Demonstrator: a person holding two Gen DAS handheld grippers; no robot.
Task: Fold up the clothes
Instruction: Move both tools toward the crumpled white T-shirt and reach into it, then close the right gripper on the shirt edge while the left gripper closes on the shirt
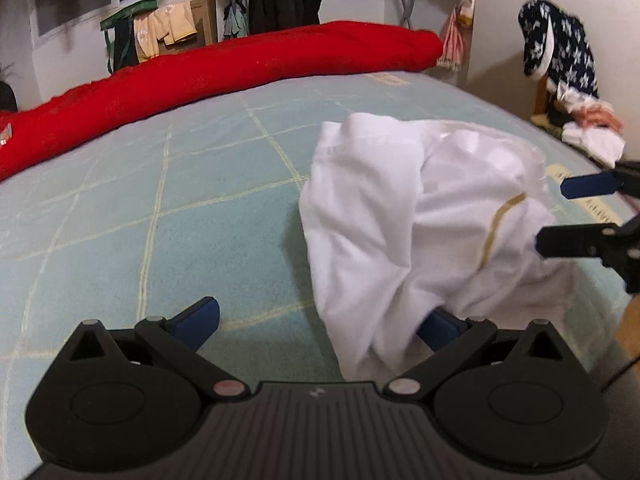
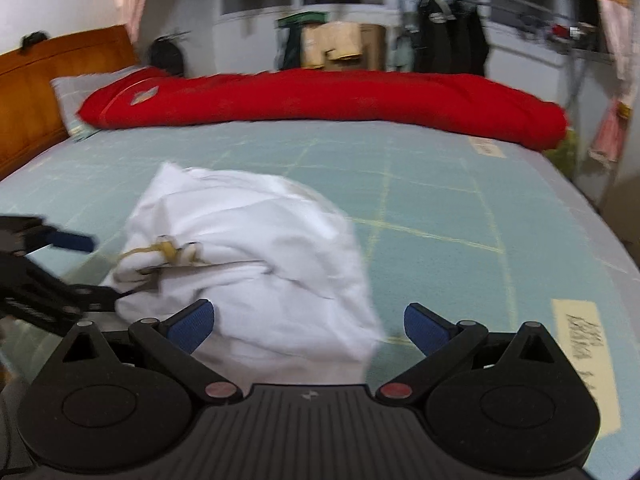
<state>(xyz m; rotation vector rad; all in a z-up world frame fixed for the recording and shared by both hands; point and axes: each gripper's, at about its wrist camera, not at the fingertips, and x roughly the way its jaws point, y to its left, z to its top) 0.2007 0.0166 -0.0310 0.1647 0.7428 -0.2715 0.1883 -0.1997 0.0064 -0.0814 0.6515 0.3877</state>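
Note:
A crumpled white garment (image 1: 404, 232) with a thin yellow trim lies in a heap on the pale green checked bed sheet (image 1: 160, 208). My left gripper (image 1: 320, 324) is open at the garment's near edge, and the cloth drapes over its right finger. In the right wrist view the same white garment (image 2: 256, 264) lies bunched between and ahead of the fingers of my right gripper (image 2: 310, 322), which is open. The right gripper (image 1: 548, 212) also shows open at the garment's right side in the left wrist view. The left gripper (image 2: 92, 268) shows at the left edge of the right wrist view.
A long red quilt (image 1: 240, 68) lies rolled along the far side of the bed. A wooden headboard (image 2: 36, 100) stands at the left. A dark starred garment (image 1: 560, 44) and other clothes lie at the right. Clothes hang at the window beyond.

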